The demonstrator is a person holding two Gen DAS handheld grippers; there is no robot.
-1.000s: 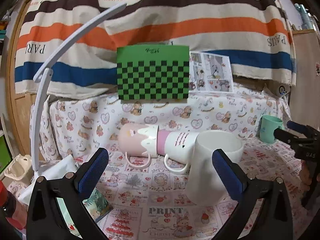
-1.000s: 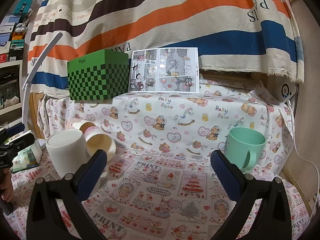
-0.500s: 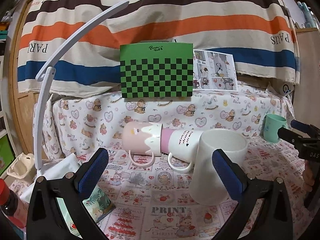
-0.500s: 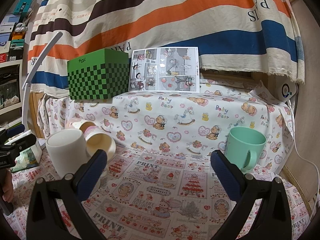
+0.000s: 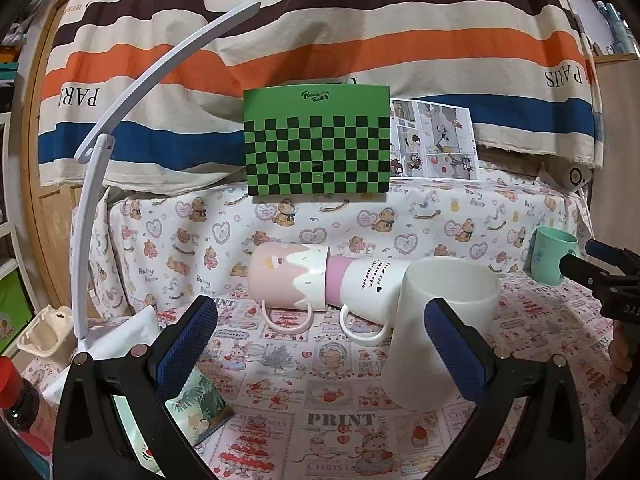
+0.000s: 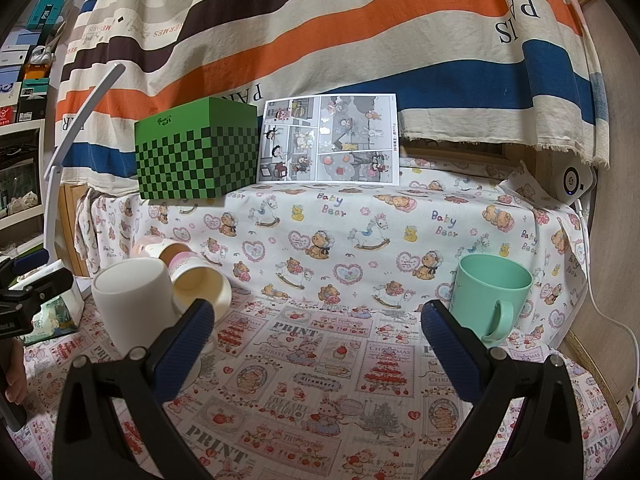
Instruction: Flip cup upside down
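Note:
A plain white cup (image 5: 436, 332) stands on the printed cloth, wider end down, just ahead of my left gripper's right finger; it also shows in the right wrist view (image 6: 138, 304). A mint green mug (image 6: 490, 296) stands upright, mouth up, handle toward me, just beyond my right gripper's right finger; it shows at far right in the left wrist view (image 5: 554, 254). My left gripper (image 5: 320, 344) is open and empty. My right gripper (image 6: 316, 344) is open and empty.
A pink mug (image 5: 288, 276) and a white-and-pink mug (image 5: 364, 284) lie on their sides behind the white cup. A green checkered box (image 5: 318, 140) and a comic sheet (image 6: 330, 140) stand on the raised ledge. A white lamp arm (image 5: 92, 184), tissue pack (image 5: 200, 404) and bottle (image 5: 16, 400) sit left.
The left wrist view has drawn back and tilted slightly, so the white cup sits lower and farther right. The right gripper has stayed still. Both grippers stay open.

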